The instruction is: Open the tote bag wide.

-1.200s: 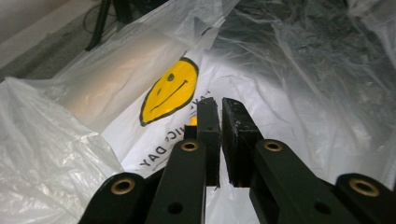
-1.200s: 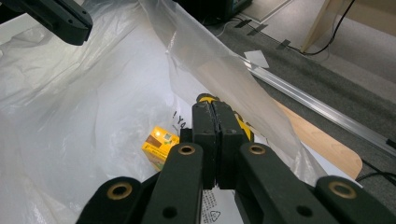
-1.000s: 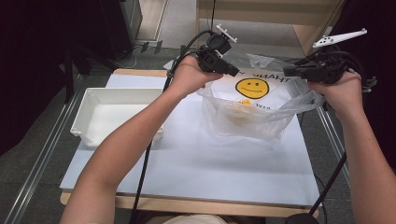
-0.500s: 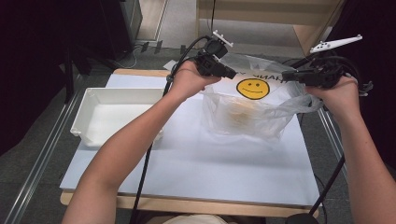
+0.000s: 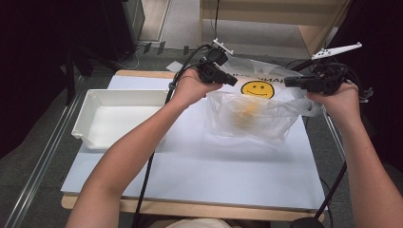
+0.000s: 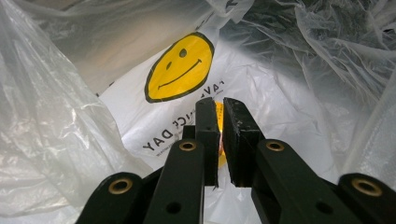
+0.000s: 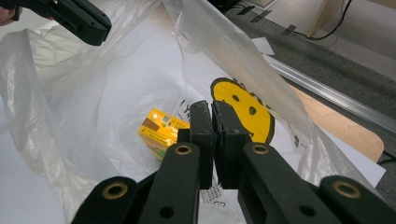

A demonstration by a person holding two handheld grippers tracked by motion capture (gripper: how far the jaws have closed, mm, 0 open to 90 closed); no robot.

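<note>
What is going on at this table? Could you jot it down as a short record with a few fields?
Work in hand: holding open a clear plastic bag with a yellow smiley face
Left claw: shut on the bag's left edge
Right claw: shut on the bag's right edge
Inside the bag: a small yellow-orange carton, lying on the bag's bottom
Beside the bag: a white rectangular plastic tray, to its left in the high view
Surface: white tabletop
</note>
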